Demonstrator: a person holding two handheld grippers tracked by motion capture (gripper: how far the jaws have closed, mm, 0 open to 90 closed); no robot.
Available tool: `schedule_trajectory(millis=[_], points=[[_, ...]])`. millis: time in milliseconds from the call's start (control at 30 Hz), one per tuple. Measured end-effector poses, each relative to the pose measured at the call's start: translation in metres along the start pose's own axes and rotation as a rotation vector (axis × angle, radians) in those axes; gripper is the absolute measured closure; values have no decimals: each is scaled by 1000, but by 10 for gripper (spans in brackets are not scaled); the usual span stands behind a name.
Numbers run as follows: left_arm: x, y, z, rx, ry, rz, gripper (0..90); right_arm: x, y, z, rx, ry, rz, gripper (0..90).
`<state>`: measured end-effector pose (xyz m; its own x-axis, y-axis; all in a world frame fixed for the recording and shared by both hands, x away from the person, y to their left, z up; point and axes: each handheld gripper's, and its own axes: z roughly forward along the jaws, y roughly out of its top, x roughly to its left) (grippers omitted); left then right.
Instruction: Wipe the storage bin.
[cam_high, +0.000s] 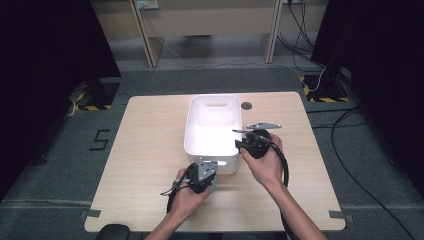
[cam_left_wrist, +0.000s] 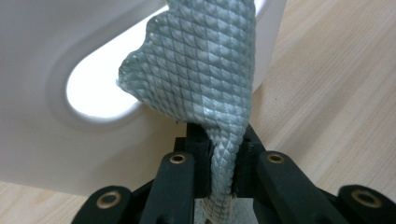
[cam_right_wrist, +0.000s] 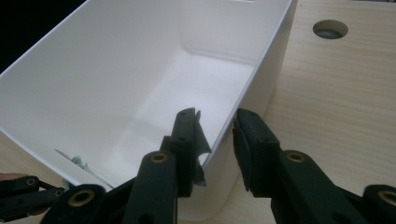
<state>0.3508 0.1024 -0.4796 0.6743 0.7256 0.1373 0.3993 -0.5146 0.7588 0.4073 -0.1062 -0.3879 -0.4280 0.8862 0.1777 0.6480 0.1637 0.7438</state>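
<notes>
The left gripper sits at the near wall of the white bin, low on the bench. In the left gripper view its fingers are pinched shut on a grey-green cloth with a quilted, diamond pattern; the cloth rises from between the fingers and fans out in front of the bin's oval handle cut-out, which lies just beyond and to the left of the fingertips (whether the cloth touches the wall cannot be told). Bare wood runs off to the right of the fingers.

The right gripper hovers at the bin's right rim. In the right gripper view its fingers stand apart, straddling that rim: one finger inside the bin, the other outside over the bench. A small corner of cloth shows against the inner finger. Beyond the fingertips lies the bin's pale floor, and far right of them a round hole in the bench.
</notes>
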Motion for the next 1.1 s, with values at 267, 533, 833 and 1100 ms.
schedule_trajectory(millis=[267,533,833,1100], points=[[-2,2,2,-2,-6,-3,808,0,0,0,-1,0,-2,700],[-6,6,6,-8,-21,-5,808,0,0,0,-1,1,-2,700],[-6,7,3,-20,-26,-16,808,0,0,0,0,2,-2,700],[-5,13,-2,-36,-33,-20,808,0,0,0,1,4,1,700]])
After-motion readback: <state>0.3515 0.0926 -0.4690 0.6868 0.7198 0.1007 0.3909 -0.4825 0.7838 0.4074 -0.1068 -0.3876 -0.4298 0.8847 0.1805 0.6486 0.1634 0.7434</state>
